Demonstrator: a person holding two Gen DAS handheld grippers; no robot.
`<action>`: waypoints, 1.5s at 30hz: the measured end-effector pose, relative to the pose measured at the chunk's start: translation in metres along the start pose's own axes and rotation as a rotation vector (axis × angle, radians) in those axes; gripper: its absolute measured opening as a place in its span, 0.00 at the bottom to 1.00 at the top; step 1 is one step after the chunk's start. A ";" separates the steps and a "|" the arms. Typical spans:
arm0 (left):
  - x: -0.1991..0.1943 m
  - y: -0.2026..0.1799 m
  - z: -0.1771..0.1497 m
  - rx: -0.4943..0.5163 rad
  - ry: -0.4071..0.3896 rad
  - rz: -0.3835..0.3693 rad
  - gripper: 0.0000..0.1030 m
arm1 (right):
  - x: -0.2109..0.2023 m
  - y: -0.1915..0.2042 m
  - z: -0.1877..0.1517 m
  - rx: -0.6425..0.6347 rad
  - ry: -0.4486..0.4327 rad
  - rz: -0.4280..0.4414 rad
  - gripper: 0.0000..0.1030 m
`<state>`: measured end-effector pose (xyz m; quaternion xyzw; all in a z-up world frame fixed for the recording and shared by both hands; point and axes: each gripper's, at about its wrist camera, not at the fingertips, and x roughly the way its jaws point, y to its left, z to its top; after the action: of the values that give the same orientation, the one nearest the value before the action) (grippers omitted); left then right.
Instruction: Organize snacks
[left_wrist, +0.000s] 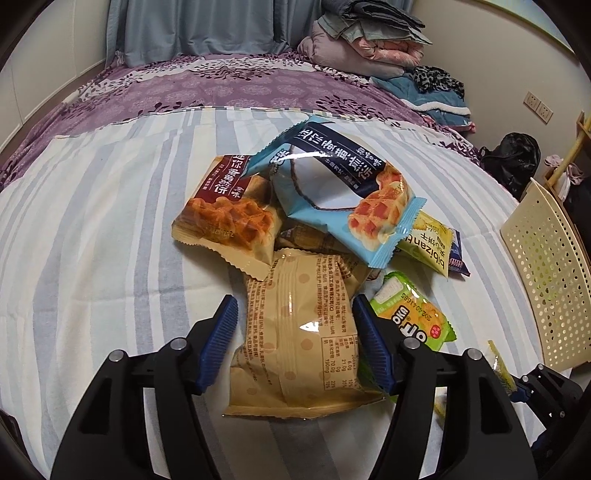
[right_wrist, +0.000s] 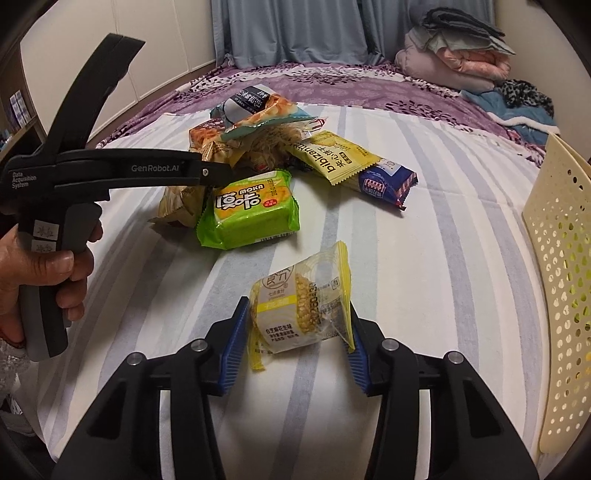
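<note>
Left gripper (left_wrist: 295, 301): spread, straddling a tan packet (left_wrist: 295, 350) that lies flat on the striped sheet (left_wrist: 92, 240). Left pad clear of the wrapper, right pad against its edge; no squeeze visible.

Right gripper (right_wrist: 297, 304): pinching a small yellow-and-clear packet (right_wrist: 299, 314), both blue pads pressing on the wrapper's sides. Packet tilted, printed face up, over the sheet and near the camera.

Left hand (right_wrist: 44, 273): wrapped around the black handle of the left tool, seen side-on from the right wrist view, nose over the near end of the snack pile.

Pile on the sheet, beyond both tools:
- green packet (right_wrist: 251, 210), just beside the tan one, on its right as the left wrist view shows it
- brown waffle packet (left_wrist: 225, 218), overlapping the tan packet's far end
- light blue packet (left_wrist: 332, 184), propped on top of the heap
- yellow biscuit packet (right_wrist: 336, 158), partly over a dark blue packet (right_wrist: 388, 181)

Cream perforated basket (right_wrist: 561, 277): at the right edge of the sheet, well apart from the pile. Something yellow-green visible through its holes; cannot tell what.
</note>
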<state>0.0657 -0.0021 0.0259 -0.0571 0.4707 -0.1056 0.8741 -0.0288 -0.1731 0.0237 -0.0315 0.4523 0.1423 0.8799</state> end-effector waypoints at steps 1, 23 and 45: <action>0.000 0.002 0.000 -0.005 0.000 -0.003 0.65 | -0.001 -0.001 0.000 0.008 -0.001 0.006 0.46; -0.060 -0.013 0.000 0.041 -0.098 -0.045 0.50 | -0.017 -0.010 0.005 0.063 -0.047 0.056 0.35; -0.102 -0.021 -0.008 0.058 -0.151 -0.066 0.50 | 0.002 -0.014 0.002 0.087 -0.004 0.043 0.37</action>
<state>0.0014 0.0015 0.1084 -0.0549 0.3982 -0.1434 0.9044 -0.0222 -0.1861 0.0218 0.0169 0.4567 0.1412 0.8782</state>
